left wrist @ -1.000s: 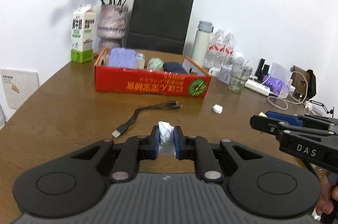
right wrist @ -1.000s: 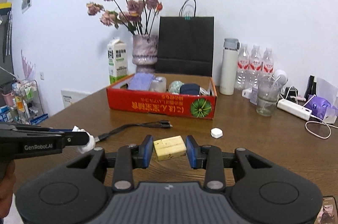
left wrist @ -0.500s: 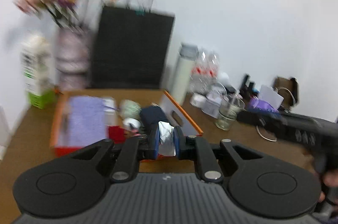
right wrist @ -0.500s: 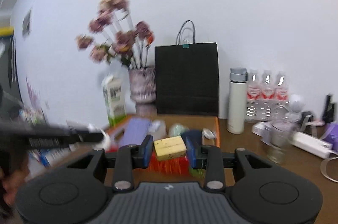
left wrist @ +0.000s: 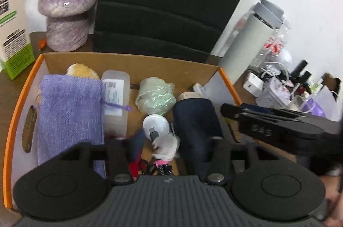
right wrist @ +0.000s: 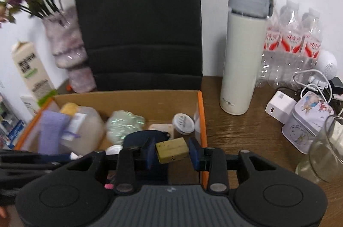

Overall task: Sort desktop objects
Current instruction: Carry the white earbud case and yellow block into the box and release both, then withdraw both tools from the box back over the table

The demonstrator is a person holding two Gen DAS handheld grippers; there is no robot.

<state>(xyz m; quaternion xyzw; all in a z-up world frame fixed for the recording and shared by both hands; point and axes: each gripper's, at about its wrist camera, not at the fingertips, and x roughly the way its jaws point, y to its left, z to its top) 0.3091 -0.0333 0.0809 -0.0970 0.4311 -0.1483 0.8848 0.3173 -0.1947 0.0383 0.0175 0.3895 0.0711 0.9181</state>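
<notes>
Your left gripper [left wrist: 165, 147] has let the white crumpled tissue [left wrist: 166, 146] go; your right gripper [right wrist: 171, 153] stands wide around the yellow block [right wrist: 171, 150], so drop it into the orange-rimmed cardboard box [right wrist: 202, 120].

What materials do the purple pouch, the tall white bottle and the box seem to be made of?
Purple pouch: soft woven cloth, matte; a coarse weave and a drawstring show.
Tall white bottle: probably coated metal, smooth and matte, with a grey lid that looks like plastic; the body could also be plastic.
Box: cardboard; plain brown inner walls, printed orange edges.
</notes>
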